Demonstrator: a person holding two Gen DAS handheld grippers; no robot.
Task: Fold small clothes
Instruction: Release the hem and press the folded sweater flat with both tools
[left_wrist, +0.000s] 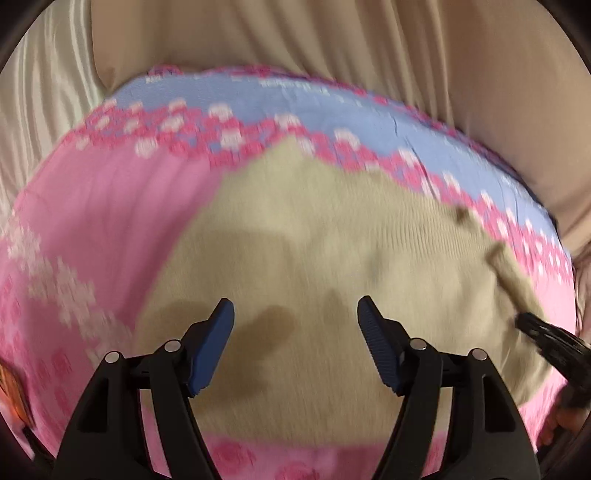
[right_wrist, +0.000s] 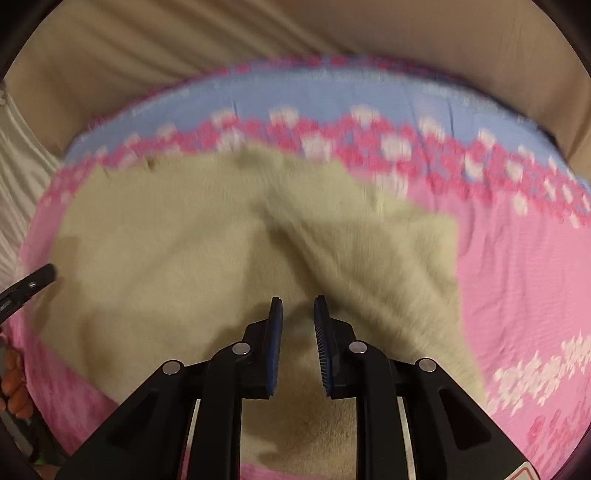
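Left wrist view first: my left gripper (left_wrist: 295, 314) hangs over the beige garment (left_wrist: 314, 240), jaws spread wide, nothing between the blue pads (left_wrist: 214, 343), only bare knit and their shadows below. The garment lies flat on the pink patterned cover (left_wrist: 110, 206), a pointed edge reaching up toward the blue band (left_wrist: 295, 99) with its pink and white flowers. Everything is smeared with blur. Only this view shows a dark bit on the garment's right edge, too blurred to name, and my right gripper (left_wrist: 532, 325) poking in at the far right edge. Tan fabric (left_wrist: 332, 33) rises behind the cover.

Right wrist view now: my right gripper (right_wrist: 298, 306) points down on the same beige garment (right_wrist: 166, 251), jaws nearly together with a slim gap, and I see no cloth pinched between the pads (right_wrist: 276, 332). Here a fold ridge runs diagonally across the garment, with a squared corner at right, which the other view hides. My left gripper (right_wrist: 40, 277) tips in at the left edge. Something orange (right_wrist: 14, 391) sits lower left, unclear.
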